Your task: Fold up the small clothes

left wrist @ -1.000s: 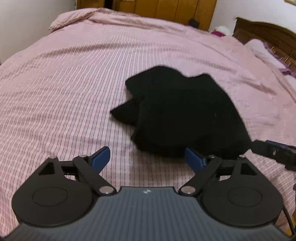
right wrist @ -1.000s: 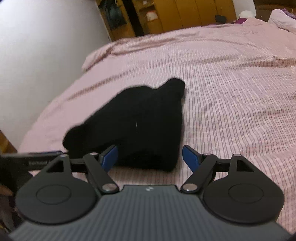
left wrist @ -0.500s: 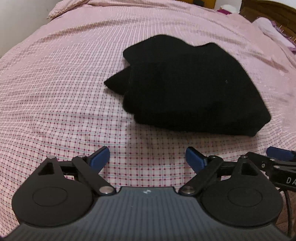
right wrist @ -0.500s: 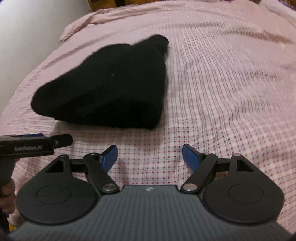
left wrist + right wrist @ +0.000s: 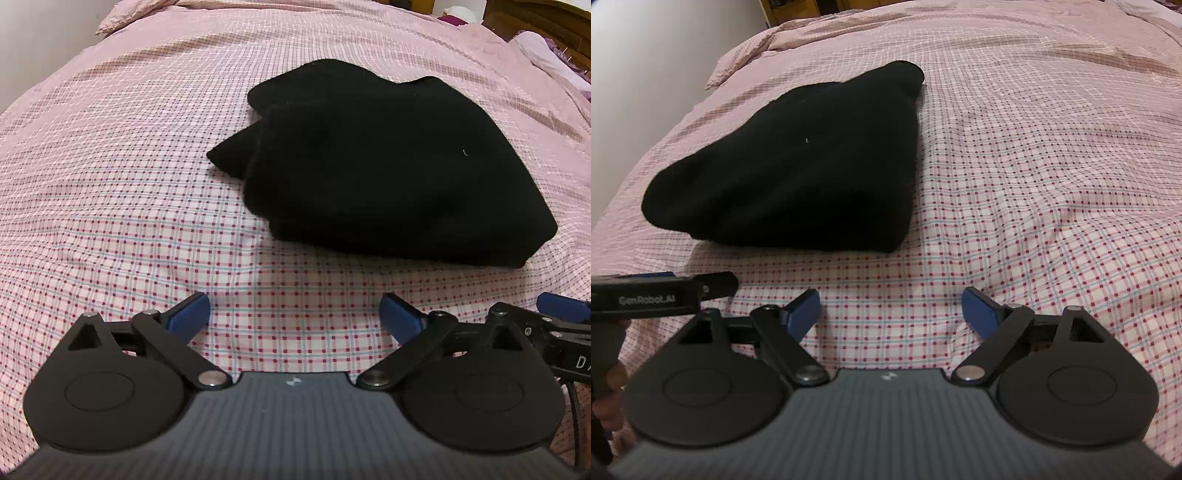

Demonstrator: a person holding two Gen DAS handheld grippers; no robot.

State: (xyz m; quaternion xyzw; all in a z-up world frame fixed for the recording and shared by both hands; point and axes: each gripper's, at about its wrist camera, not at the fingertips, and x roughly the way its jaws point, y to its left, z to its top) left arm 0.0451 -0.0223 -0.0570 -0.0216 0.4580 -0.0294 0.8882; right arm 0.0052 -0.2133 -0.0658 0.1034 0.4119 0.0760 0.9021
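A black garment (image 5: 380,166) lies folded in a thick bundle on the pink checked bedspread (image 5: 110,184); it also shows in the right wrist view (image 5: 805,166). One black corner sticks out at its left side in the left wrist view. My left gripper (image 5: 294,317) is open and empty, a short way in front of the bundle's near edge. My right gripper (image 5: 891,310) is open and empty, in front of the bundle and to its right. Each gripper shows at the edge of the other's view: the right one (image 5: 561,314), the left one (image 5: 665,290).
The bedspread (image 5: 1052,166) spreads wide to the right of the garment. A white wall (image 5: 646,55) runs along the bed's left side. A dark wooden headboard (image 5: 546,22) and a pillow (image 5: 543,51) are at the far right.
Both grippers have drawn back from the garment and tilted down toward the bed. The garment lies further from the fingers than a second ago. Both grippers stay open.
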